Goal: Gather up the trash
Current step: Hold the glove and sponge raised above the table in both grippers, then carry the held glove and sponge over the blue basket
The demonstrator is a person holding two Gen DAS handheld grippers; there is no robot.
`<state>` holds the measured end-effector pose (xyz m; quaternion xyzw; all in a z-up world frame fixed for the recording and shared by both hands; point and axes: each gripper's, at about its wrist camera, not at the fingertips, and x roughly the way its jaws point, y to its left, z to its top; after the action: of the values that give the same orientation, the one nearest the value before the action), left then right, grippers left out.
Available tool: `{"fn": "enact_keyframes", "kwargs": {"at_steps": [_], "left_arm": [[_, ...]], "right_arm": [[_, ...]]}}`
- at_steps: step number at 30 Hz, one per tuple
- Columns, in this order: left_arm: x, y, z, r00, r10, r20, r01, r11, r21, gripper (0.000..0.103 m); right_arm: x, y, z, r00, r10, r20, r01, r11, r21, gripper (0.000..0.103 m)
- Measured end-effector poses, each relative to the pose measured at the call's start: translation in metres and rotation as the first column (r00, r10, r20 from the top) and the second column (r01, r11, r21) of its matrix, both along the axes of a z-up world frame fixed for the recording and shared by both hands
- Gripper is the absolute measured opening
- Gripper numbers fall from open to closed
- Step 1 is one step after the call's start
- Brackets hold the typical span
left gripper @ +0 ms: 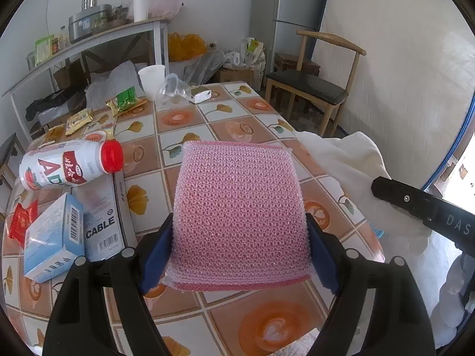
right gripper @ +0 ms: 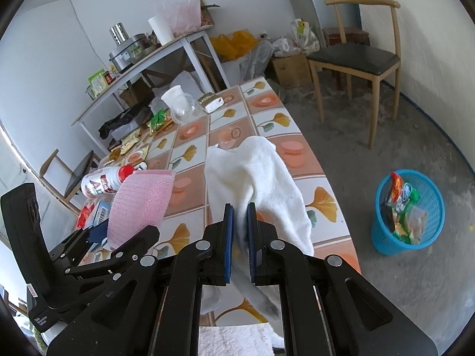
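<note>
Two pairs of tongs are seen above the tiled counter (left gripper: 237, 124). The left tongs (left gripper: 240, 243) are clamped on a pink mesh scouring pad (left gripper: 240, 207), which is gripped by its side edges between the blue pads and held flat, raised over the counter. The right tongs (right gripper: 240, 231) are drawn nearly together on a fold of white cloth (right gripper: 255, 175); the rest of the cloth is draped over the counter's right edge. In the right wrist view the pad (right gripper: 139, 204) and the left tongs (right gripper: 101, 234) are recorded just left of the cloth, apart from it.

Left of the pad, a light blue carton (left gripper: 50, 240) and a grey box marked CABLE (left gripper: 104, 219) are noted side by side, touching. A red wrapper (left gripper: 20, 222) lies at the counter's left edge. Beyond these, a white bottle with red cap (left gripper: 71, 163) is lying on its side. Farther back, snack wrappers (left gripper: 80, 118) are scattered, then a green packet (left gripper: 126, 101), a white cup (left gripper: 151, 80), a tipped clear cup (left gripper: 172, 89) and a small white box (left gripper: 202, 95).

On the floor to the right, well apart from the counter, a blue basket (right gripper: 430, 207) is recorded holding wrappers. A wooden chair (right gripper: 356, 50) stands beyond it, and a shelf (right gripper: 148, 56) against the back wall.
</note>
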<state>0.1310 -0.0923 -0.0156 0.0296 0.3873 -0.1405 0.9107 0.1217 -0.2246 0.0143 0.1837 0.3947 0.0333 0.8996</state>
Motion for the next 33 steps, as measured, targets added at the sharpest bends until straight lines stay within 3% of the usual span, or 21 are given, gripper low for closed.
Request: {"fn": "enact_keyframes", "kwargs": {"at_steps": [17,21,25,28,33], "left_arm": [[-0.018,-0.022,0.018,0.999,-0.021,0.047,0.019,0.999,0.044,0.08],[-0.019,-0.037,0.022,0.997,-0.064,0.046,0.062,0.997,0.044,0.08],[-0.013,-0.058,0.03,0.989,-0.147,0.017,0.147,0.989,-0.007,0.08],[0.0,-0.084,0.036,0.969,-0.245,-0.018,0.243,0.967,-0.075,0.08],[0.038,-0.146,0.03,0.901,-0.407,-0.153,0.375,0.905,-0.199,0.08]], "right_arm": [[-0.022,-0.025,0.007,0.998,-0.038,0.05,0.034,0.997,0.064,0.008],[-0.031,-0.042,0.008,0.995,-0.081,0.06,0.076,0.994,0.084,0.008],[-0.048,-0.08,0.013,0.981,-0.181,0.073,0.172,0.978,0.115,0.008],[-0.064,-0.121,0.013,0.956,-0.283,0.074,0.27,0.95,0.155,0.008],[-0.084,-0.179,-0.007,0.91,-0.414,0.033,0.392,0.882,0.261,0.008]]}}
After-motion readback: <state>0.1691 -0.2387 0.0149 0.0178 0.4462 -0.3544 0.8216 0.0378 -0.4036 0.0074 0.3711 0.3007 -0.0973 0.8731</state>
